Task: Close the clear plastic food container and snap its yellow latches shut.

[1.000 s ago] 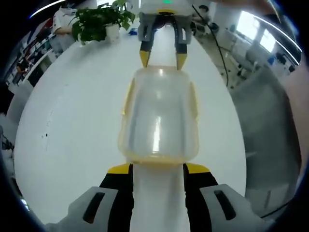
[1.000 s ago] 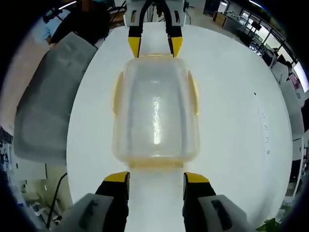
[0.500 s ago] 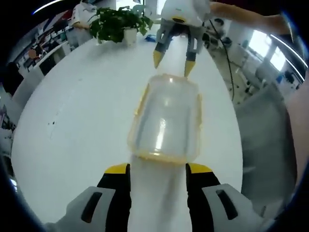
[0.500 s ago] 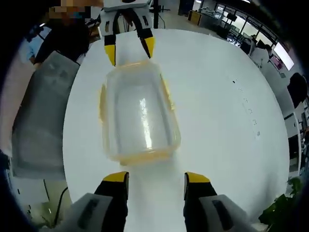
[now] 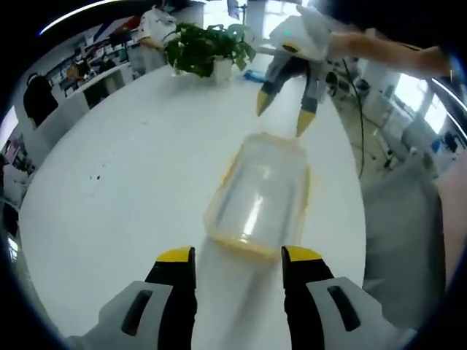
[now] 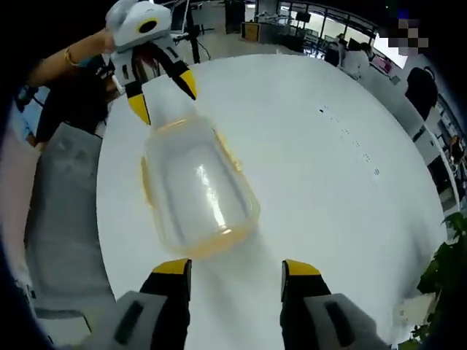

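Two grippers stand at opposite short ends of one white round table [image 5: 124,189], on which the clear plastic food container [image 5: 261,197] lies lid-on, just ahead of the left gripper [image 5: 238,257] and short of the right gripper [image 5: 284,120] at its far end. In the right gripper view the container [image 6: 195,186] sits ahead and left of the right gripper [image 6: 236,268], with the left gripper [image 6: 162,91] beyond it. Both sets of jaws are spread wide and hold nothing. Judgement: the lid appears seated and the yellow latches [image 6: 228,152] look folded against the walls, so the work is at or past latching; the next move calls for checking each latch and pressing any proud one. Against one second ago, both grippers have drawn back and lifted from the container ends. A potted plant [image 5: 208,49] stands beyond.
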`<state>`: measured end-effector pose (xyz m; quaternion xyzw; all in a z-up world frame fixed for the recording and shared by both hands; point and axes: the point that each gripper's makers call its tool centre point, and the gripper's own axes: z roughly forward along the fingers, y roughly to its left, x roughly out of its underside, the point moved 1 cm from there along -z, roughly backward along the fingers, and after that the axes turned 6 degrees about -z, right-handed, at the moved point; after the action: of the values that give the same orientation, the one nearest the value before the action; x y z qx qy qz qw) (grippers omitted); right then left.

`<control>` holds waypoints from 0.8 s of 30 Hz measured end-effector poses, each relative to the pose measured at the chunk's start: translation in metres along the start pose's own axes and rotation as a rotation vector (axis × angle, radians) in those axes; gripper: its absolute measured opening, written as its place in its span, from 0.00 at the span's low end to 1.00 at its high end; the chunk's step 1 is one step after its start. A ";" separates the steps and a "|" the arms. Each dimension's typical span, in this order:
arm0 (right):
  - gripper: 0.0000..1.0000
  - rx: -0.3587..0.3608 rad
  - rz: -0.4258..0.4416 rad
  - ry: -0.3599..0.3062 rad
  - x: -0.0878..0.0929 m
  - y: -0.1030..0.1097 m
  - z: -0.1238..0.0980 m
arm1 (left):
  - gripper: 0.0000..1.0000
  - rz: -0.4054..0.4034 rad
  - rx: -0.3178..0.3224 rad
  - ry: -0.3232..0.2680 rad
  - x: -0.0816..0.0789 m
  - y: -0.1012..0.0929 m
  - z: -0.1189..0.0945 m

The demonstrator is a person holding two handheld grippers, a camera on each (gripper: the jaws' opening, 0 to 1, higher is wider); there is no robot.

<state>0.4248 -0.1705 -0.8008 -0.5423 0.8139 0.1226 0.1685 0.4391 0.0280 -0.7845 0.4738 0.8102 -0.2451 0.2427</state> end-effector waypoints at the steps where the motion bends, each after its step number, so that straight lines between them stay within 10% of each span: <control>1: 0.47 0.002 0.007 -0.004 0.000 0.000 0.000 | 0.46 -0.022 -0.002 -0.010 -0.001 -0.001 0.001; 13: 0.46 0.012 0.178 -0.115 -0.013 0.004 0.003 | 0.48 -0.185 -0.102 -0.047 0.002 0.009 0.008; 24: 0.46 0.009 0.300 -0.178 -0.011 0.005 0.008 | 0.47 -0.373 -0.063 -0.124 0.005 0.004 0.013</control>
<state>0.4255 -0.1566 -0.8039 -0.4008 0.8683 0.1901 0.2220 0.4423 0.0246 -0.7983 0.2915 0.8748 -0.2891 0.2573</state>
